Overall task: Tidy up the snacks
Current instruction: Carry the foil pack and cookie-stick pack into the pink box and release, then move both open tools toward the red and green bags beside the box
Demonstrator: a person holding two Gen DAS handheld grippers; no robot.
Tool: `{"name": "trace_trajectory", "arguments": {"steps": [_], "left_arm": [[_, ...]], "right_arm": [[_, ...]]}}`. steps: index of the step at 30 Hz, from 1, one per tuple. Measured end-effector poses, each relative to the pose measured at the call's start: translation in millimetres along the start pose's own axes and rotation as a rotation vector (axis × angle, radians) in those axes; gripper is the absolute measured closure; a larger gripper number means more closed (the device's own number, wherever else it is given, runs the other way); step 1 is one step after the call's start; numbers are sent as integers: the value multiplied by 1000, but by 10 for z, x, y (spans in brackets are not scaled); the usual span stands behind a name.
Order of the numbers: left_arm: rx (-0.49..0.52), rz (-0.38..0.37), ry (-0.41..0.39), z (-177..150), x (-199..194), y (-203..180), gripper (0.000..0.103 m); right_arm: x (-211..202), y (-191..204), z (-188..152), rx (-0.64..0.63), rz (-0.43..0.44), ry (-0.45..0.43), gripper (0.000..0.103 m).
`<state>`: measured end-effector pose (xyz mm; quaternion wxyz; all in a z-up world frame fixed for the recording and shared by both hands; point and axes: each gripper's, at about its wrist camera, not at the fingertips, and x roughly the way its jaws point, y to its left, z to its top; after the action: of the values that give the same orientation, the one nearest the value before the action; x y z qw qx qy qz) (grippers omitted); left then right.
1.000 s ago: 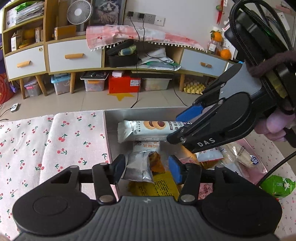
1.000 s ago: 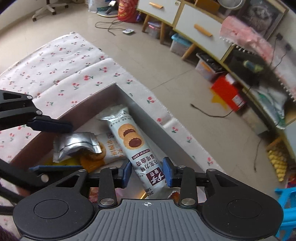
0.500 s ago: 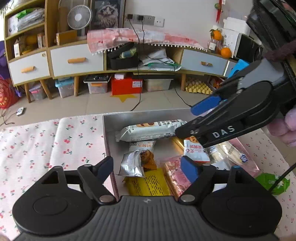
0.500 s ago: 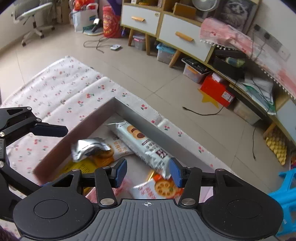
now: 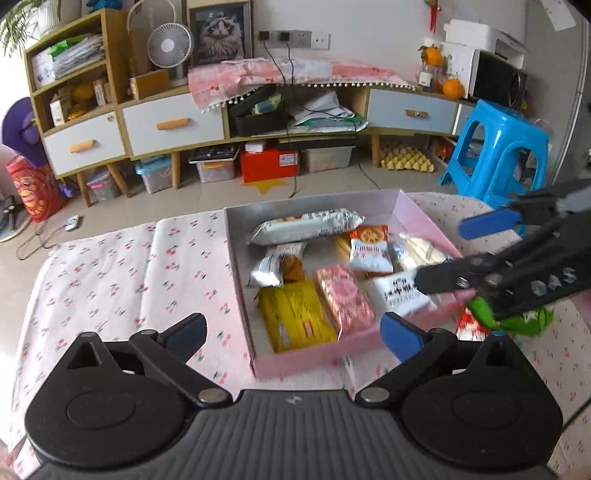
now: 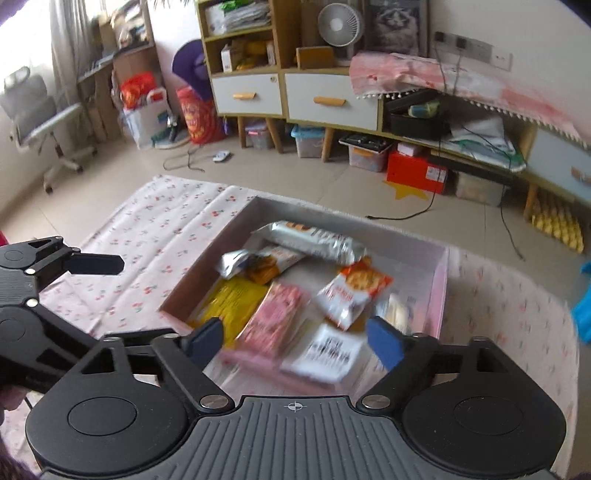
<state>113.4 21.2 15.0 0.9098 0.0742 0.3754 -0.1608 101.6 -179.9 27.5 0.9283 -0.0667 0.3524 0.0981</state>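
Snack packets (image 5: 343, 254) in pink box (image 5: 303, 360), longest lying crosswise at back; both hand-held grippers opening, empty.

I'm working in a home, a lived-in living room by the look of it. Along the far wall runs a low wooden sideboard (image 5: 173, 125) with white drawers, a desk fan (image 5: 170, 44) and a framed cat picture (image 5: 220, 32) on top, and papers stacked on its shelves. Storage bins and a red box (image 5: 269, 164) sit on the tiled floor beneath it. I see oranges (image 5: 453, 88) beside a microwave (image 5: 496, 79), a blue plastic stool (image 5: 498, 155), and an office chair (image 6: 35, 114) by the curtained window. A cherry-print cloth (image 5: 122, 266) covers the work surface.
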Motion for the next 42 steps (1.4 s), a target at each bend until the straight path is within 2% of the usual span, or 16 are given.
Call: {"name": "trace_trajectory", "arguments": {"steps": [6, 10, 12, 17, 22, 26, 29, 37, 39, 42], "left_arm": [[43, 35, 43, -172, -137, -171, 0], [9, 25, 77, -311, -154, -220, 0], [-1, 12, 86, -383, -159, -240, 1], [-10, 16, 108, -594, -193, -306, 1], [28, -29, 94, -750, -273, -360, 1], [2, -88, 72, -855, -315, -387, 1], [31, -127, 58, -940, -352, -475, 1], [130, -289, 88, -1141, -401, -829, 12], [144, -318, 92, -1183, -396, -900, 23], [170, -344, 102, -1239, -366, -994, 34]], "right_arm": [[-261, 98, -345, -25, -1, -17, 12], [-368, 84, -526, 1, 5, -54, 10], [-420, 83, -605, 2, -23, -92, 10], [-557, 58, -706, -17, -20, -114, 10], [-601, 5, -868, -32, -37, -96, 10], [-583, -70, -1025, -12, -60, -57, 10], [-581, -67, -1159, -29, -67, -24, 10], [-576, 24, -1471, -133, -2, 75, 10], [-557, 27, -1529, -138, 12, 106, 10], [-509, 49, -1601, -153, 7, 141, 10]]}}
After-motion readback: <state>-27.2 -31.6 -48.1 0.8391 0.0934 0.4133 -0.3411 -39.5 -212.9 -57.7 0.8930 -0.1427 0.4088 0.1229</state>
